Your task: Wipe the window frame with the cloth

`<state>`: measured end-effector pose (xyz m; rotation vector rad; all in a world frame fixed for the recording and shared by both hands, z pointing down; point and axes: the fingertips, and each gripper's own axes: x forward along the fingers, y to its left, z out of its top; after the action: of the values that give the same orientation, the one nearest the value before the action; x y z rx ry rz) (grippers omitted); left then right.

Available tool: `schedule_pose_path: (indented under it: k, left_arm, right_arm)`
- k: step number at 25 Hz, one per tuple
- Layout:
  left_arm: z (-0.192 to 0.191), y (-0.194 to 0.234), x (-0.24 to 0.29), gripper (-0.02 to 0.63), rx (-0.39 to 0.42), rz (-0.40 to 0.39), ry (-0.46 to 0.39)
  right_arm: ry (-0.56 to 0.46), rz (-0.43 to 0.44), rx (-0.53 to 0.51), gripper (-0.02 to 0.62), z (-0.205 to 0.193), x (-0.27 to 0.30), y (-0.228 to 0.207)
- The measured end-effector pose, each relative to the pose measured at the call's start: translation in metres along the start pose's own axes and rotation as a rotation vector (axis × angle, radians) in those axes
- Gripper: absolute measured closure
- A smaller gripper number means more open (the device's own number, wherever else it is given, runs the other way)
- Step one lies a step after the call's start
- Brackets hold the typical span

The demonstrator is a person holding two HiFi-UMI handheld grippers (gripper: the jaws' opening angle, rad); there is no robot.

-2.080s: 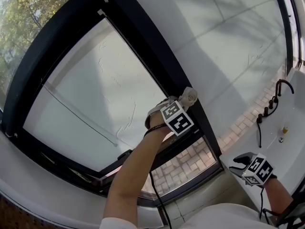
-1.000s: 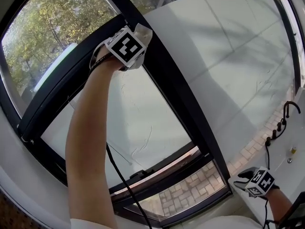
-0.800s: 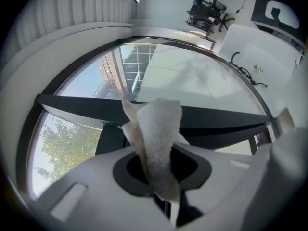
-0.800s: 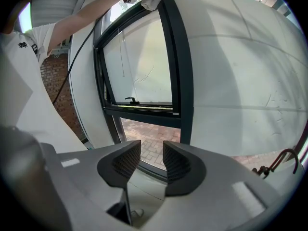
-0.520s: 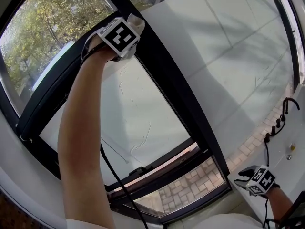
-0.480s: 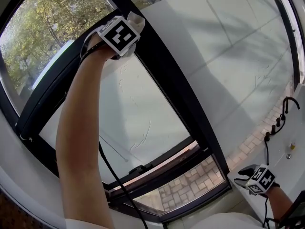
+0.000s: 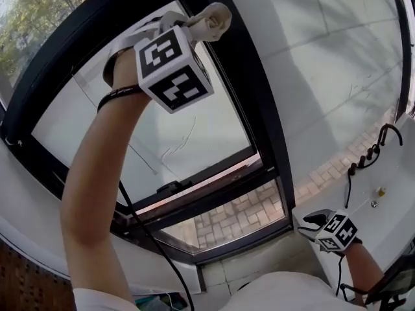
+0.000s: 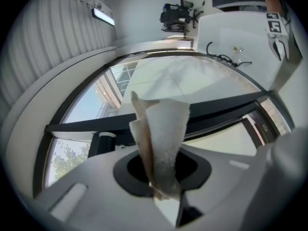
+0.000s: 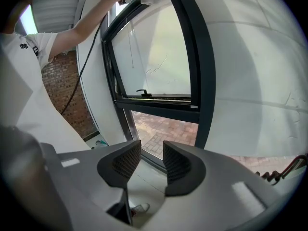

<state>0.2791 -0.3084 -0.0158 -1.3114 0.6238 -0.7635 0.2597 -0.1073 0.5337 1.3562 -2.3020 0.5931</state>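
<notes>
A crumpled beige cloth [image 7: 209, 21] sticks out of my left gripper [image 7: 187, 26], which is shut on it, high up with the arm stretched. The cloth lies against the black window frame [image 7: 249, 89], on its vertical bar near the top corner of the tilted sash. In the left gripper view the cloth [image 8: 162, 143] stands between the jaws, with the frame's dark bar [image 8: 216, 109] just beyond. My right gripper [image 7: 319, 223] hangs low at the bottom right, away from the window. Its jaws [image 9: 151, 163] are open with nothing between them, and the frame [image 9: 201, 66] rises ahead.
A black handle [image 7: 170, 188] sits on the sash's lower rail. A black cable [image 7: 139, 229] hangs from the left arm. At the right, a dark faucet [image 7: 381, 135] stands over a white basin [image 7: 392, 199]. Brick paving [image 7: 240, 214] shows through the lower pane.
The left gripper has carried the cloth up the vertical bar from mid-height to the sash's top corner. The head view has tilted. The right gripper has stayed low at the right.
</notes>
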Motion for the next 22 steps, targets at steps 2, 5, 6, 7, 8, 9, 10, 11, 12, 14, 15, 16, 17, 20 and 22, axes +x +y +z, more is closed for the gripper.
schedule_pose_path:
  k: [2, 5, 6, 7, 8, 9, 10, 11, 12, 14, 15, 16, 17, 20, 22]
  left_arm:
    - [-0.006, -0.054, -0.012, 0.511, 0.016, -0.022, -0.017]
    - [-0.022, -0.142, -0.035, 0.511, -0.028, -0.077, -0.058]
    - [-0.031, -0.170, -0.043, 0.511, -0.046, -0.086, -0.058]
    - [-0.043, -0.196, -0.051, 0.512, -0.065, -0.090, -0.051]
    - [-0.055, -0.219, -0.060, 0.512, -0.087, -0.094, -0.040]
    - [-0.068, -0.241, -0.069, 0.512, -0.112, -0.100, -0.025]
    - [-0.082, -0.261, -0.079, 0.512, -0.138, -0.107, -0.007]
    - [-0.098, -0.280, -0.090, 0.512, -0.161, -0.114, 0.014]
    - [-0.115, -0.299, -0.102, 0.512, -0.177, -0.121, 0.036]
    - [-0.153, -0.336, -0.126, 0.511, -0.184, -0.138, 0.081]
    - [-0.174, -0.353, -0.137, 0.512, -0.183, -0.150, 0.105]
    - [-0.196, -0.370, -0.149, 0.512, -0.183, -0.162, 0.132]
    - [-0.219, -0.385, -0.160, 0.511, -0.183, -0.173, 0.160]
    - [-0.295, -0.421, -0.193, 0.512, -0.196, -0.184, 0.264]
    - [-0.346, -0.438, -0.209, 0.512, -0.202, -0.181, 0.338]
  right_arm:
    - [0.010, 0.019, -0.017, 0.449, 0.003, 0.006, 0.006]
    - [0.031, 0.055, -0.043, 0.449, 0.008, 0.020, 0.019]
    - [0.039, 0.068, -0.051, 0.449, 0.010, 0.026, 0.023]
    - [0.046, 0.081, -0.059, 0.449, 0.013, 0.032, 0.026]
    - [0.051, 0.093, -0.068, 0.449, 0.018, 0.038, 0.028]
    - [0.055, 0.106, -0.077, 0.449, 0.023, 0.045, 0.031]
    - [0.059, 0.123, -0.088, 0.449, 0.029, 0.053, 0.037]
    - [0.064, 0.142, -0.101, 0.449, 0.034, 0.062, 0.044]
    - [0.072, 0.163, -0.117, 0.449, 0.039, 0.072, 0.054]
    - [0.087, 0.202, -0.149, 0.449, 0.049, 0.092, 0.076]
    - [0.091, 0.218, -0.161, 0.449, 0.054, 0.101, 0.086]
    - [0.093, 0.230, -0.170, 0.449, 0.060, 0.110, 0.097]
    - [0.095, 0.242, -0.177, 0.449, 0.065, 0.117, 0.108]
    - [0.107, 0.275, -0.201, 0.449, 0.078, 0.140, 0.142]
    - [0.125, 0.293, -0.221, 0.449, 0.082, 0.155, 0.165]
